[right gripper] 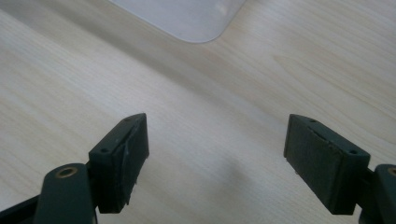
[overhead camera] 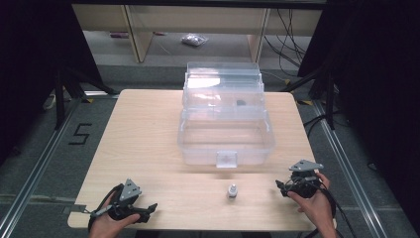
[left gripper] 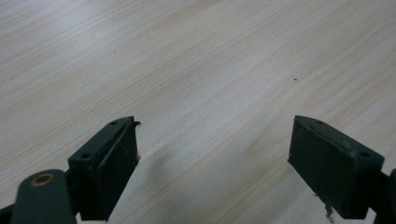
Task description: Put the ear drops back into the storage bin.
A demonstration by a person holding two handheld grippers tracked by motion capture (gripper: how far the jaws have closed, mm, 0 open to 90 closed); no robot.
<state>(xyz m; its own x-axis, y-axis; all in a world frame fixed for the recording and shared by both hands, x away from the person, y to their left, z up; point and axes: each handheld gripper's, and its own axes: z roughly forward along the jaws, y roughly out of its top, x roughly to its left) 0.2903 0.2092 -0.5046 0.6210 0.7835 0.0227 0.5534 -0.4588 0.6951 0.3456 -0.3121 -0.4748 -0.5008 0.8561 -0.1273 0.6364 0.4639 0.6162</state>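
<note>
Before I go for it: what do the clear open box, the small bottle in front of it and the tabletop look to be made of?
The clear lidded box: seemingly rigid transparent plastic, glossy, since the table shows through its walls. The small capped bottle: pale and glassy or plastic, too small to tell. The light wooden tabletop: wood-grain, probably laminate, matte with a faint sheen.

Bare table [overhead camera: 148, 139] is left at nine and three o'clock. Twelve o'clock is blocked by the clear box [overhead camera: 225, 131]. Near six, a small bottle [overhead camera: 232, 190] is passed on either side.
</note>
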